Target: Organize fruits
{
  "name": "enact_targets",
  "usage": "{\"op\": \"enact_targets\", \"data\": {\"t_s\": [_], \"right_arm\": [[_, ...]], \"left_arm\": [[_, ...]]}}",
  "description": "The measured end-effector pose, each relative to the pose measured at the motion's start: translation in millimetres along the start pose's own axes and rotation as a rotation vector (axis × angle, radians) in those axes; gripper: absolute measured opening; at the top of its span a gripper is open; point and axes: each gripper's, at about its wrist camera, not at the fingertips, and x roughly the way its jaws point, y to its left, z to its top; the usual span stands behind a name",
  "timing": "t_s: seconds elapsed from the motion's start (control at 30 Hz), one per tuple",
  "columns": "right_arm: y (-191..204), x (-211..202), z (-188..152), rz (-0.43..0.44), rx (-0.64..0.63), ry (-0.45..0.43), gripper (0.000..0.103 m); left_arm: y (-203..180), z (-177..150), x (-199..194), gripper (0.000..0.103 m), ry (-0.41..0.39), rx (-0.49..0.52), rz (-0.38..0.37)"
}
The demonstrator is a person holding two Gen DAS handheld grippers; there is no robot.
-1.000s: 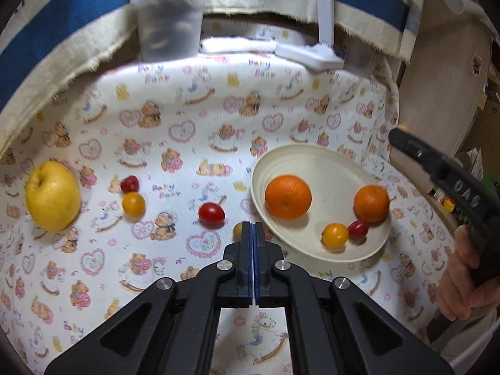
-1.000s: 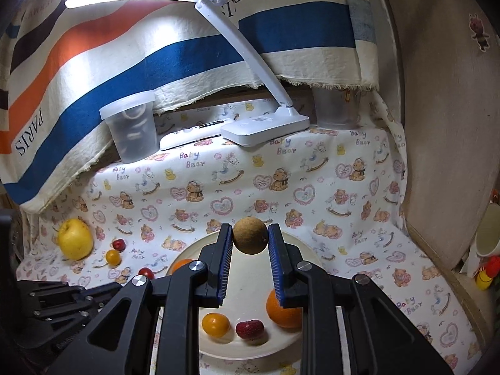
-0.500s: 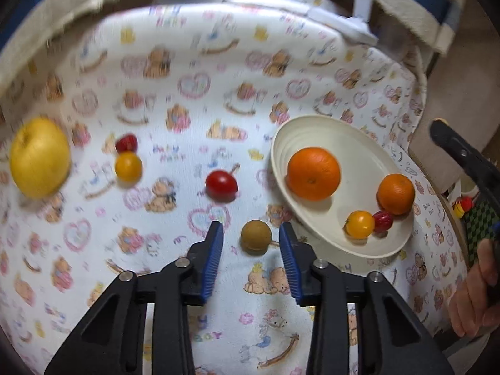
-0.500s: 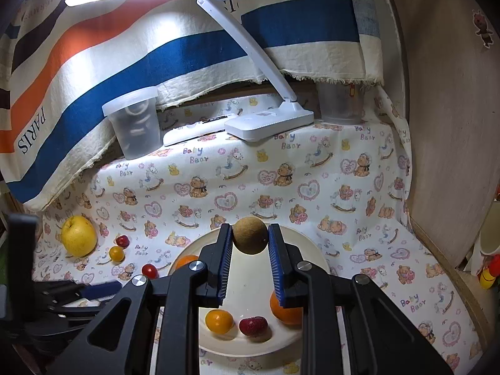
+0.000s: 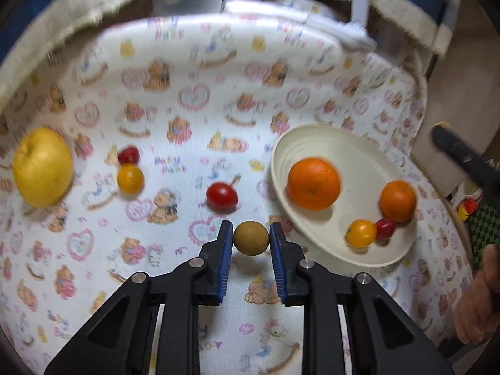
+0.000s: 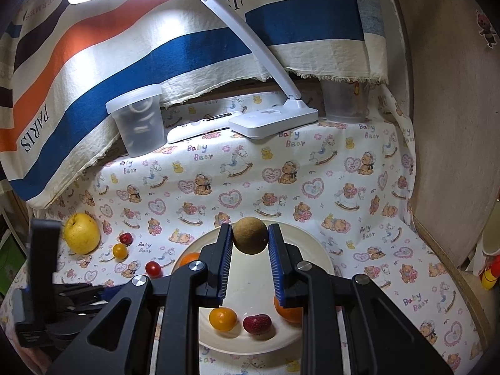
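My left gripper is shut on a small brown round fruit just above the cloth, left of the cream plate. The plate holds two oranges, a yellow tomato and a red fruit. On the cloth lie a red tomato, a yellow tomato, a small red fruit and a yellow apple. My right gripper is shut on another brown round fruit, held above the plate.
A clear lidded tub, a white desk lamp base and a clear cup stand along the back under a striped cloth. A wooden wall closes the right side.
My left gripper opened, came down around the brown fruit on the cloth, and closed on it. My right gripper stayed still with its fruit over the plate.
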Motion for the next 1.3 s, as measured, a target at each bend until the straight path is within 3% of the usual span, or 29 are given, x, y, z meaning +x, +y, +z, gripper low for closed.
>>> {"op": "enact_targets", "data": {"t_s": [0.23, 0.6, 0.83, 1.3], "right_arm": [[1, -2, 0, -0.003, -0.005, 0.005, 0.024], [-4, 29, -8, -0.05, -0.028, 0.205, 0.024], [-17, 48, -15, -0.084, 0.004, 0.328, 0.024], [-13, 52, -18, -0.027, -0.006, 0.378, 0.024]], "left_arm": [[-20, 12, -29, 0.023, -0.056, 0.034, -0.034], [-38, 6, 2, 0.023, 0.027, 0.039, -0.067], [-40, 5, 13, 0.023, 0.034, 0.032, -0.071], [-40, 9, 18, 0.023, 0.039, 0.028, -0.083]]}}
